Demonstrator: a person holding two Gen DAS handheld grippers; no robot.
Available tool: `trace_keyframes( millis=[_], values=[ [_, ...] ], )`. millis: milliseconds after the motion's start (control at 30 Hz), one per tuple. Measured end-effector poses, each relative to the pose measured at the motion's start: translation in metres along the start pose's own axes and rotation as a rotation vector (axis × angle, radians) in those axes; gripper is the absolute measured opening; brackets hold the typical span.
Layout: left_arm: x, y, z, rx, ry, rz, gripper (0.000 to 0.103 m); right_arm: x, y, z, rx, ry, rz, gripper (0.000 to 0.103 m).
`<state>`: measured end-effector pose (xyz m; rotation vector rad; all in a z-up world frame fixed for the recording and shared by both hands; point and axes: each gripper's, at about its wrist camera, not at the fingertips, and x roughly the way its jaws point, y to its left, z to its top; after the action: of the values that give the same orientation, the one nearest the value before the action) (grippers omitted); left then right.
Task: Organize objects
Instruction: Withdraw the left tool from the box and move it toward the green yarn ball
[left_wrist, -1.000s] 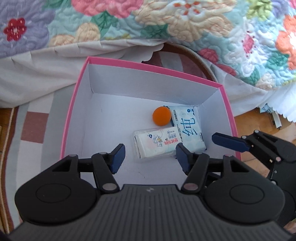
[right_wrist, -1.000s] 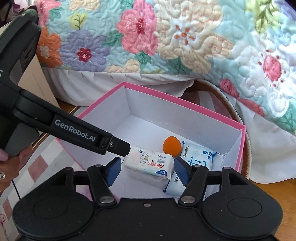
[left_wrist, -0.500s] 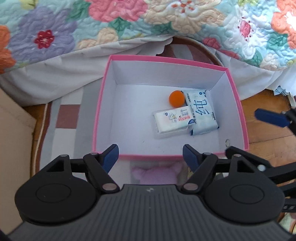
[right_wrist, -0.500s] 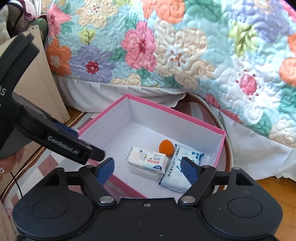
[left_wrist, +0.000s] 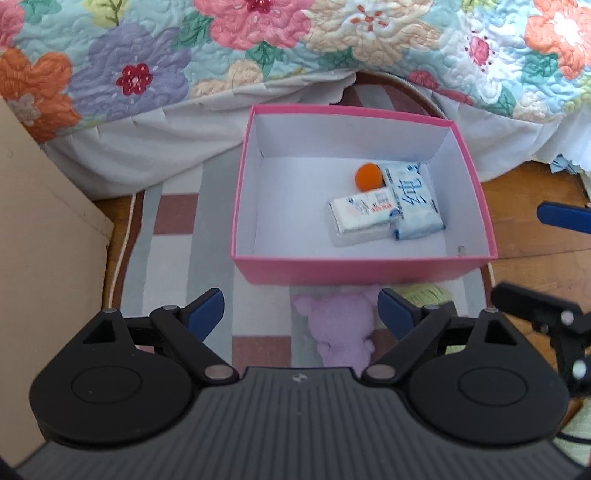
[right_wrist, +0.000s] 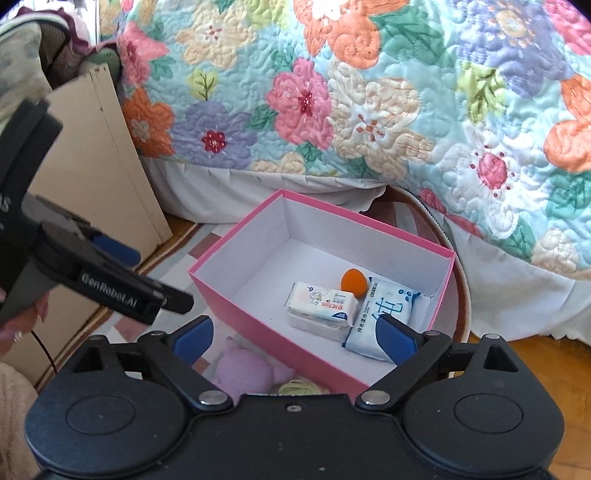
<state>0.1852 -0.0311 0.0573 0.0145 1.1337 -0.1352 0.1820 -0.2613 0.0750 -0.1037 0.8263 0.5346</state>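
Pink box (left_wrist: 364, 271) on a striped rug (left_wrist: 173, 258) beside a bed with a floral quilt (left_wrist: 258, 40).

The box holds an orange ball (left_wrist: 368, 177), a white tissue pack (left_wrist: 364, 214) and a blue-lettered tissue pack (left_wrist: 415, 201), all touching. Just outside its near wall lie a purple plush toy (left_wrist: 343, 328) and a yellow-green yarn ball (right_wrist: 297, 387). The left gripper (left_wrist: 301, 314) and right gripper (right_wrist: 293, 338) hang over the toys, jaws opening, nothing between them. A beige board (right_wrist: 107, 155) leans at left.
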Motion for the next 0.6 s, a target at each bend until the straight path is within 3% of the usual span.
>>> trace_keyframes(
  millis=[233, 467, 600],
  values=[
    [-0.02, -0.01, -0.017, 0.025, -0.029, -0.022, 0.096, -0.015, -0.007, -0.01, 0.06, -0.001, -0.021, 0.097],
    [-0.027, -0.024, -0.029, 0.076, -0.012, -0.003, 0.096, -0.023, 0.002, -0.021, 0.006, -0.013, 0.008, 0.097],
    [-0.03, -0.028, -0.035, 0.078, -0.011, -0.026, 0.096, -0.023, 0.009, -0.028, -0.059, -0.026, -0.047, 0.097]
  ],
)
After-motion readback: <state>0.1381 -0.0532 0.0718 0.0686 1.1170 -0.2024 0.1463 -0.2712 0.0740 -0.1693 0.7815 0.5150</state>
